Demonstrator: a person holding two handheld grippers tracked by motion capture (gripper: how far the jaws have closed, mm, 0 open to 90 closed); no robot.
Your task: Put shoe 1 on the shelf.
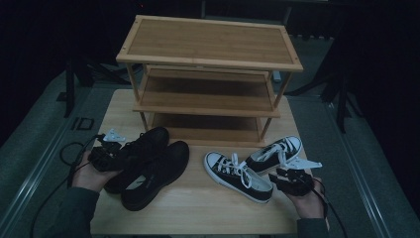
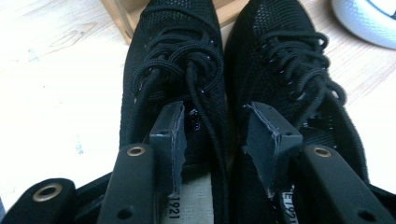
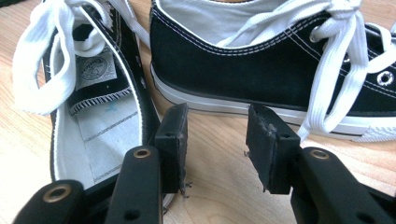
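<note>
**Grippers at two pairs of shoes, table before rack**

Left gripper (image 1: pixel 111 154): held in the person's left hand (image 1: pixel 89 174) at the near left of the table (image 1: pixel 198 210). Jaws spread wide, over the heel ends of the black shoes (image 1: pixel 148 166). In the left gripper view the left pad hangs above the collar and laces of the left-hand shoe (image 2: pixel 175 70), the right pad above the collar of the right-hand shoe (image 2: pixel 289 70); neither pad presses on anything.

Right gripper (image 1: pixel 285 176): held in the right hand (image 1: pixel 307 201) at the near right. Jaws apart, bare wood between them in the right gripper view. Left pad just beside the rim of one sneaker (image 3: pixel 93 116); the other sneaker (image 3: pixel 261 70) lies crosswise just beyond the pads, side-on. Nothing gripped.

Black shoes: a pair, side by side and touching, toes towards the rack (image 1: pixel 208 54).

Sneakers (image 1: pixel 252 166): black canvas, white laces and soles, set at an angle to each other, heels close together near the right gripper.

Rack: three wooden shelves, at the far edge of the table.
</note>
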